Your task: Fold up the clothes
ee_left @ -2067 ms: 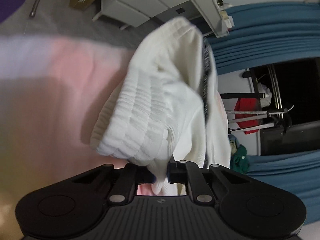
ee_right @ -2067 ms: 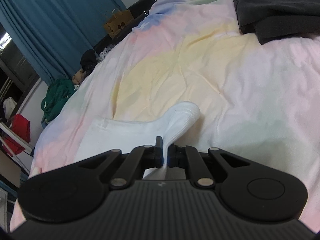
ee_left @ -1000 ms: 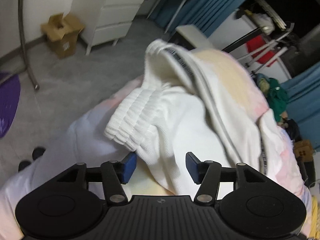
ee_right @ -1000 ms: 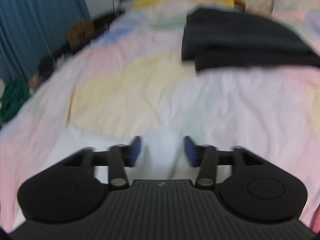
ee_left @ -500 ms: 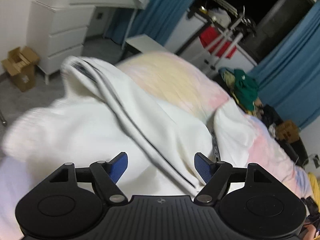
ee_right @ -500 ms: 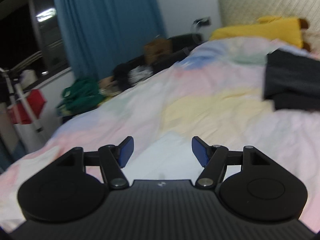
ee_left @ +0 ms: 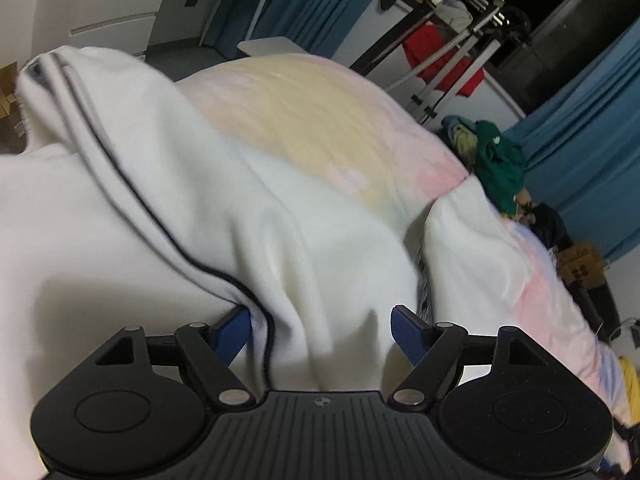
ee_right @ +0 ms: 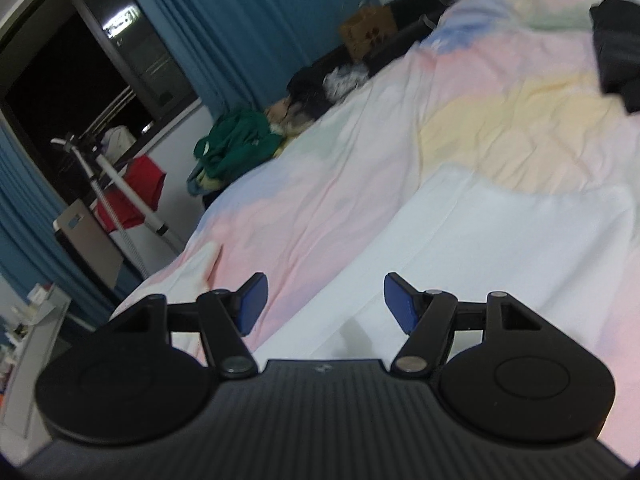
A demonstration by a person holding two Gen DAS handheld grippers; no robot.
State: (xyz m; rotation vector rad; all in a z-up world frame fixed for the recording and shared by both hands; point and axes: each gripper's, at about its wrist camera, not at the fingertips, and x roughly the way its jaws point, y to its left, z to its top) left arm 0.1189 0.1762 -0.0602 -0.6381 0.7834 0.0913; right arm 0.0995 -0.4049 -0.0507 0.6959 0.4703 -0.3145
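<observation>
White garment (ee_left: pixel 192 208) between left tool (ee_left: pixel 322 330) tips

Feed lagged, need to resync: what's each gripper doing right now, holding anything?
Left gripper: jaws have just been opening; white garment lies between them, not clamped.
Right gripper: open, holding nothing, above the bed cover.
</observation>
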